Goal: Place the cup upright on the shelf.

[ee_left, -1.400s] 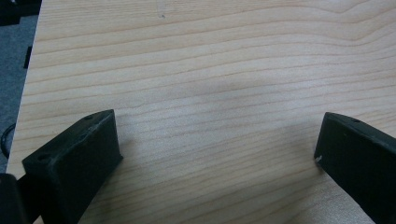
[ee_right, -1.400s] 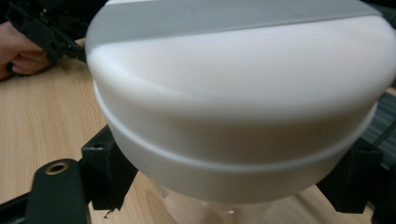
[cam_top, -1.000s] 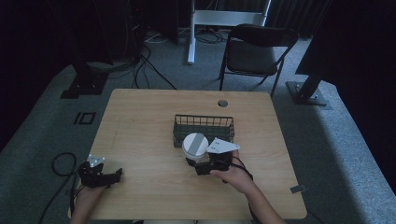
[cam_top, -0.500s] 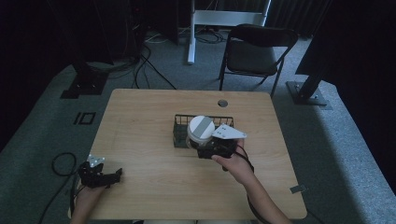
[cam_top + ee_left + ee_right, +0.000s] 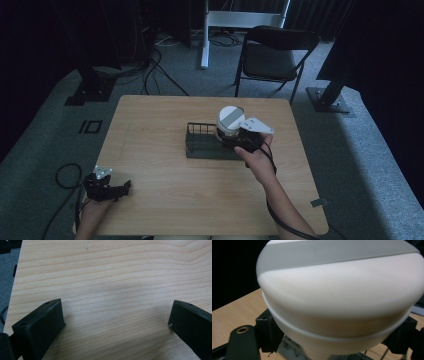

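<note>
A grey carpeted floor (image 5: 60, 130) fills the dim room, with black cables (image 5: 150, 65) trailing across it in the upper left of the high view and dark stand bases at both sides. At the centre sits the light wooden rectangular table (image 5: 165, 200), its grain running across the left gripper view. A black folding chair (image 5: 272, 57) stands beyond the table's far edge, upper centre-right, near a white metal frame leg (image 5: 205, 35).

On the table, just right of centre, is the black wire rectangular basket (image 5: 202, 142), its long axis running left to right. Above its right end the right gripper (image 5: 231, 136) (grey plate on top) holds the white round container with a grey band (image 5: 230, 119); its jaws are closed against the container's lower sides in the right gripper view, the flat banded top facing up and tipped slightly toward the camera.

The left gripper (image 5: 122, 187) rests at the lower left of the table, jaws spread wide and holding nothing.
</note>
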